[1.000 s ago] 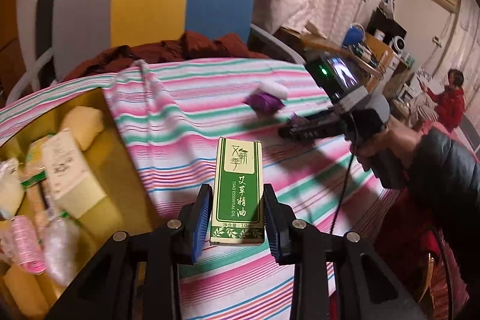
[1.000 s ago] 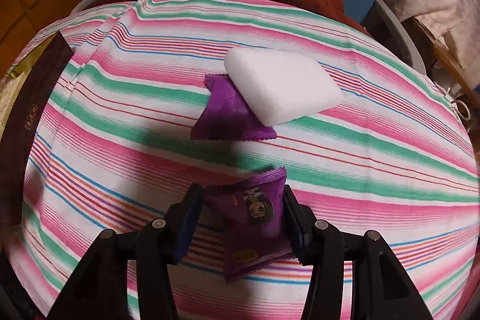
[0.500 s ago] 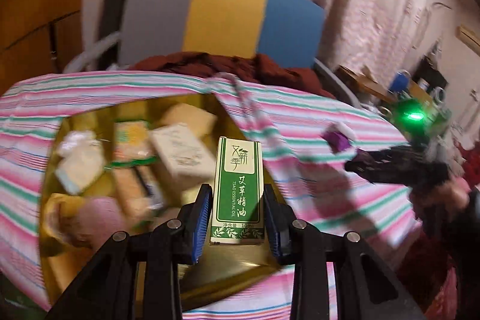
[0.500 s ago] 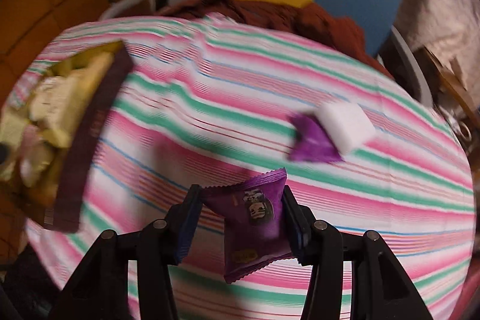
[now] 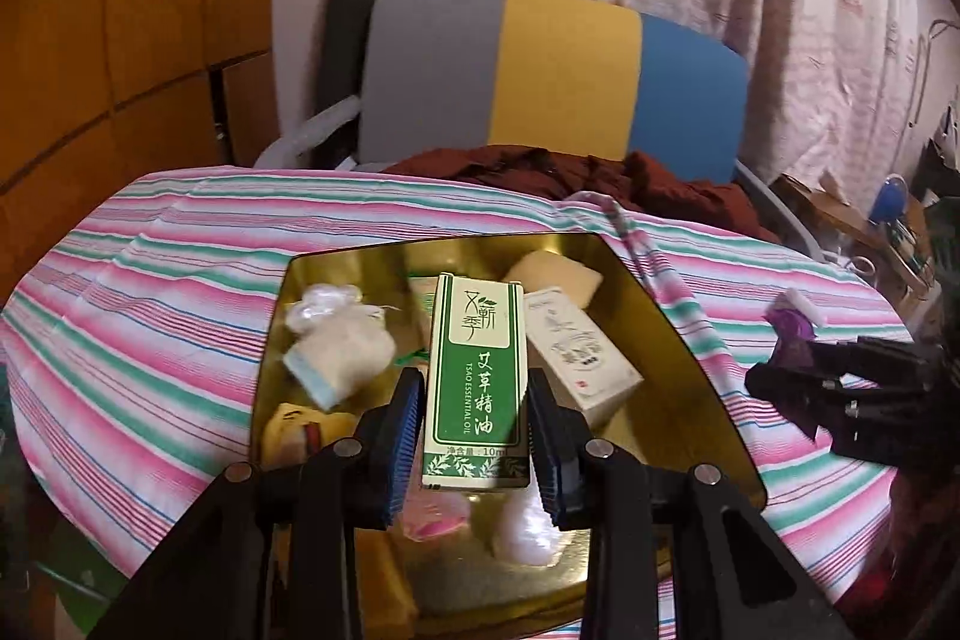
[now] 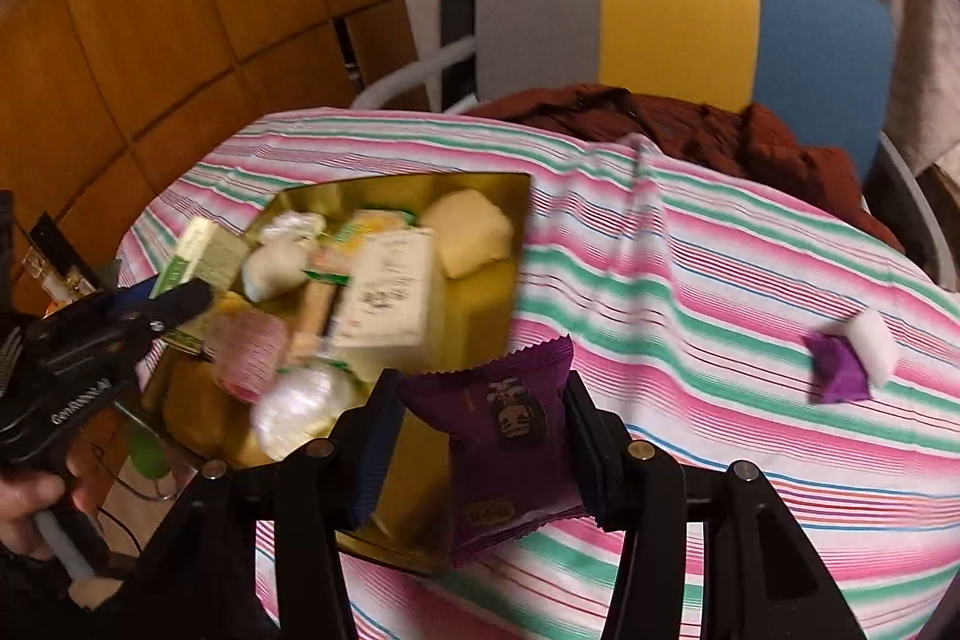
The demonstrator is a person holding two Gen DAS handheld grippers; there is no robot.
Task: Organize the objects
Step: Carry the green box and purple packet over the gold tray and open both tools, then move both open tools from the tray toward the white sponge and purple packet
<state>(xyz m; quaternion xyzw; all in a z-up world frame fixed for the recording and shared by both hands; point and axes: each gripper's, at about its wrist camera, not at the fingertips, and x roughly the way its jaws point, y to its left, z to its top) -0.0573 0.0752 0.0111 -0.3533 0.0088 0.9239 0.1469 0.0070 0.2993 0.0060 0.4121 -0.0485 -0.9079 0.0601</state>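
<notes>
Left gripper point(image 5: 474, 436): low centre of the left view, blue pads pinching the green box by its sides; in the right view it showed at the far left edge, held in a hand point(image 6: 27, 505).
Green box point(image 5: 477, 388): upright between those pads, hanging over the tray.
Tray point(image 5: 672, 334): gold, sitting on the striped cloth point(image 5: 150, 292); centre of the left view, left of centre in the right view.
Tray contents: a white pouch point(image 5: 339, 346) at left, a white box point(image 5: 576, 346) just right of the green box, a pale pad point(image 5: 555, 271) at the far corner, more packets below, blurred.
Right gripper point(image 6: 483, 454): low centre of the right view, pressed onto the purple packet; at the right edge of the left view it was dark and hard to read.
Purple packet point(image 6: 510, 436): held above the tray's near right corner and the cloth.
Second purple packet point(image 6: 837, 370): on the cloth at far right, touching a white block point(image 6: 876, 346).
Chair point(image 5: 558, 70): grey, yellow and blue, upper centre, with brown cloth point(image 5: 600, 172) heaped on it.
</notes>
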